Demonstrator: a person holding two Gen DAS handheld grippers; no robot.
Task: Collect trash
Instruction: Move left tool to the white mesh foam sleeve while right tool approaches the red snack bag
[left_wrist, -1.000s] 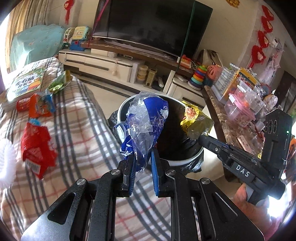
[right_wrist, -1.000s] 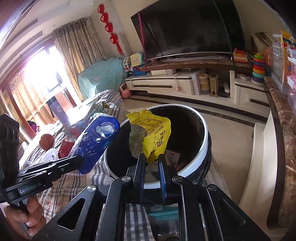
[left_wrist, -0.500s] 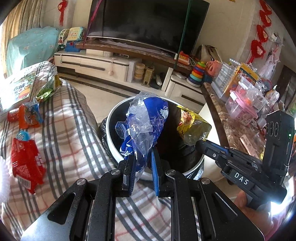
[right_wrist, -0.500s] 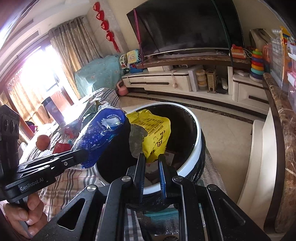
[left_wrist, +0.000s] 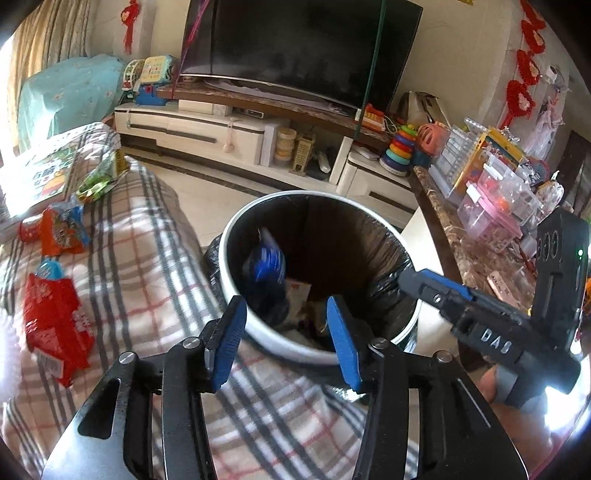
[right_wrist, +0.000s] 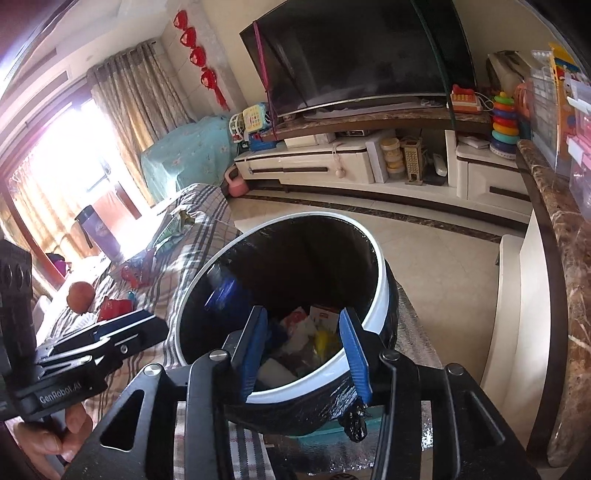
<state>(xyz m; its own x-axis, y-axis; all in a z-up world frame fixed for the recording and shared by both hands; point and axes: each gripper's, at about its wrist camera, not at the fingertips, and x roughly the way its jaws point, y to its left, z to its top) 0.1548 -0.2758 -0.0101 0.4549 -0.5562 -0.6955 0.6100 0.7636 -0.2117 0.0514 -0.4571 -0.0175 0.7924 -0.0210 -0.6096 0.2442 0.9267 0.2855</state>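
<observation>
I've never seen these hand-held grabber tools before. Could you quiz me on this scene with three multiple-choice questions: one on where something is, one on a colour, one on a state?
1. Where is the crumpled blue plastic wrapper?
A. on the plaid blanket
B. inside the round white-rimmed bin with the black liner
C. on the television stand

2. What colour are the pads on the fingers of the left gripper?
A. blue
B. red
C. green

3. What is the state of the right gripper?
A. shut on a yellow packet
B. shut on nothing
C. open, holding nothing

Answers:
1 B, it lies against the bin's inner wall.
2 A, both pads show blue.
3 C, its jaws have just been opening and nothing is between them; only the bin's contents show below.
</observation>
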